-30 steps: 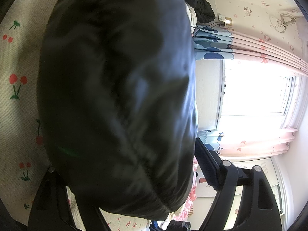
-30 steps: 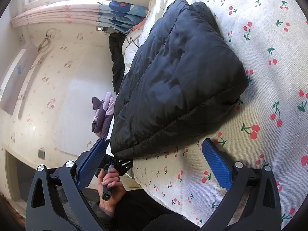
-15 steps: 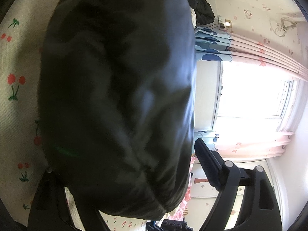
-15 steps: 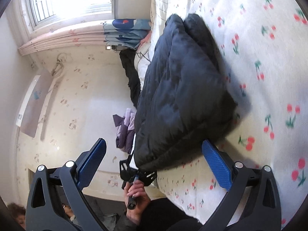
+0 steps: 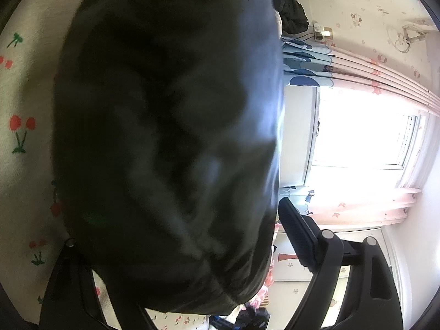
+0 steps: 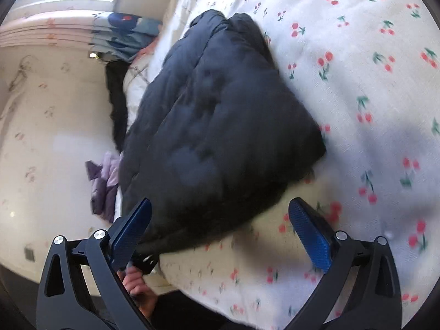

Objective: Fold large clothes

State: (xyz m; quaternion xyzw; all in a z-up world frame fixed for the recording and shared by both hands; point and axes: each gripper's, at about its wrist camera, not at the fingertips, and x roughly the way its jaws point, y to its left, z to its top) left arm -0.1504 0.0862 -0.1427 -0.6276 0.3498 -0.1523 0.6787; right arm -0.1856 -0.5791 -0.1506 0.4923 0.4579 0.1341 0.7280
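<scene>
**Puffy jacket half-folded on bed, grab at hem/edges**

Bed sheet, cherry print, fills the right and far side of the R view. Soft surface, so no firm backing to pinch against.

Dark quilted jacket lies on the sheet's left part, doubled into a thick slab; its left edge runs along the bed edge. Judgement: light but bulky, soft, springy fill, slick shell. Likely to spring back open and slip in the pads. Best hold = stitched hem/seam at the near edge, not mid-panel puff.

L gripper: jacket bulk sits betw the fingers and hides the left finger; right finger stands clear of the cloth. Wide gap, looks open; can't tell if it pinches anything.

R gripper: jaws wide apart, holding nothing, straddling the jacket's near edge w/o contact.

Purple garment hangs off the bed's left side.
</scene>
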